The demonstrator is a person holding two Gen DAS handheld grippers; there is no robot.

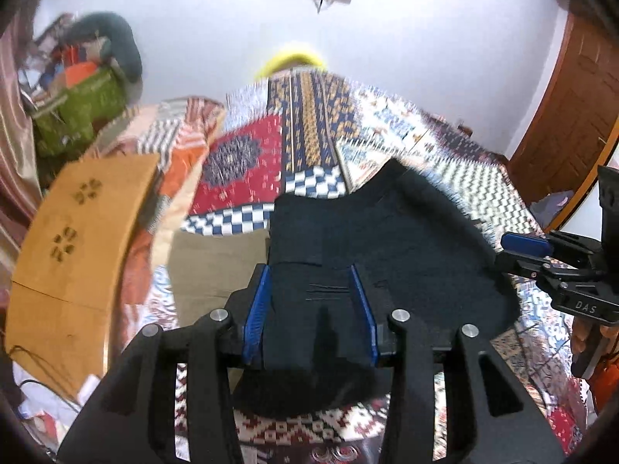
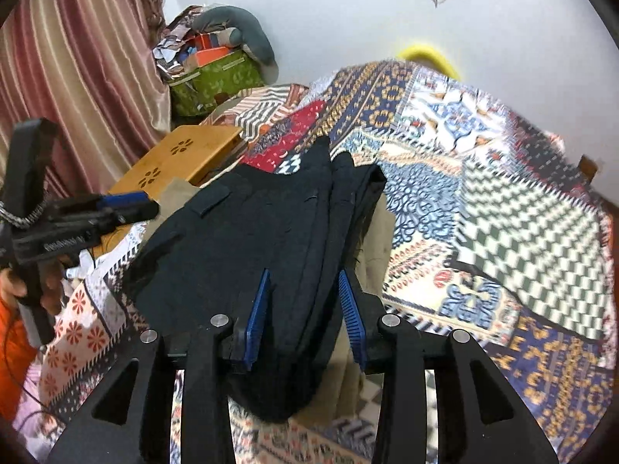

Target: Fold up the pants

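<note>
The dark pants [image 1: 387, 247] lie folded on the patterned bedspread [image 1: 387, 123], partly over a beige cloth [image 1: 209, 266]. In the left wrist view we see our left gripper [image 1: 311, 294] with its jaws apart, the pants' near edge between the blue pads but not pressed by them. Our right gripper [image 2: 305, 301] is open in the same way, over the folded edge. A wooden board [image 2: 182, 158] lies beside the pants, near the curtain [image 2: 77, 58].
</note>
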